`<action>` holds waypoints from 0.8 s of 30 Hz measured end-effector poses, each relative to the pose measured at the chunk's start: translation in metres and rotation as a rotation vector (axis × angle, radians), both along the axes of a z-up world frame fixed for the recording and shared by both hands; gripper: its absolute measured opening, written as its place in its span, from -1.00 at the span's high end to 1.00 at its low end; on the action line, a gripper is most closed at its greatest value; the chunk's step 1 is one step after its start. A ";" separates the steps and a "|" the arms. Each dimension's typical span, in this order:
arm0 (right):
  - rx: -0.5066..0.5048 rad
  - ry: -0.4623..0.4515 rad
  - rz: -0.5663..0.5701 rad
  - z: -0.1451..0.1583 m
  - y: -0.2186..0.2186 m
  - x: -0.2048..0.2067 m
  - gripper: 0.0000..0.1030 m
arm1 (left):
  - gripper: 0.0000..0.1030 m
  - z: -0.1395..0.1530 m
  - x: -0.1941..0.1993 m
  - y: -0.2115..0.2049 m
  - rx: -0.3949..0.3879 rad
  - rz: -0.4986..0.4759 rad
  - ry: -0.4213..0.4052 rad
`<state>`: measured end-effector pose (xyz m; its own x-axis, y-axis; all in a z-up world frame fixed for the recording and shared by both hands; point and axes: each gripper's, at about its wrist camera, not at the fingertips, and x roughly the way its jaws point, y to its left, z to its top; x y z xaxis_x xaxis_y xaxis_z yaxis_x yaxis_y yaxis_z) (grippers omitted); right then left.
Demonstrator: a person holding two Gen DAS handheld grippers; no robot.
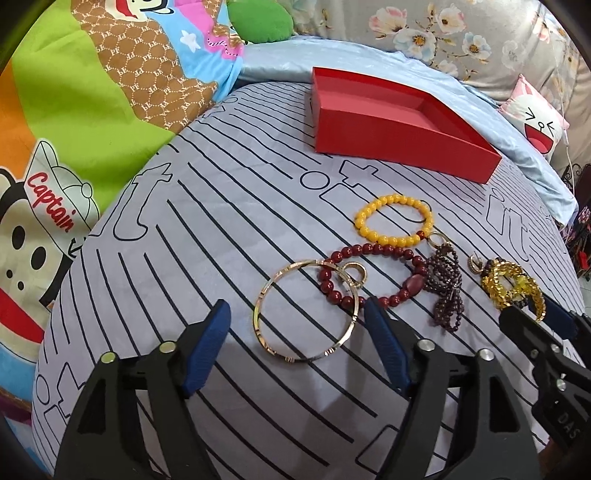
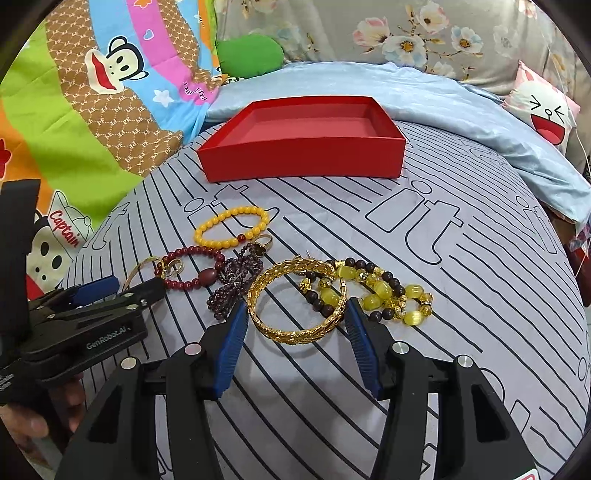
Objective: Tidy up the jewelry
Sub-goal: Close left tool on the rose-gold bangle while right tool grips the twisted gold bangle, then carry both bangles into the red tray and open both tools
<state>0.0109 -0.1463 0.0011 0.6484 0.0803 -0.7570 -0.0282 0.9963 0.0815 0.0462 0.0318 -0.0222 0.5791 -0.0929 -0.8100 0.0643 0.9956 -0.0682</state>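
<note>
An empty red box sits at the back of the striped sheet. Jewelry lies in front of it: a yellow bead bracelet, a dark red bead bracelet, a thin gold bangle, a garnet strand, a braided gold bangle and a yellow-and-brown bead bracelet. My left gripper is open, its fingers either side of the thin gold bangle. My right gripper is open around the braided gold bangle.
A colourful cartoon quilt lies to the left. A light blue sheet and a floral cushion lie behind the box. A pink-and-white pillow sits at the right.
</note>
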 end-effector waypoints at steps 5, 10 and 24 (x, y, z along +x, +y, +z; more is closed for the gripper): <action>0.001 0.000 -0.002 0.001 0.000 0.000 -0.01 | -0.06 0.001 -0.002 -0.002 0.006 -0.025 -0.021; -0.003 -0.007 -0.001 0.003 -0.002 0.000 -0.01 | -0.05 0.004 -0.002 0.002 -0.032 -0.028 -0.012; 0.014 -0.091 0.015 0.037 -0.007 0.014 -0.01 | -0.05 0.065 0.007 -0.015 -0.075 -0.095 -0.123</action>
<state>0.0244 -0.1535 0.0385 0.7129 0.1005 -0.6940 -0.0507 0.9945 0.0919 0.0534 0.0168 0.0423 0.6591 -0.2094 -0.7223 0.1701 0.9771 -0.1280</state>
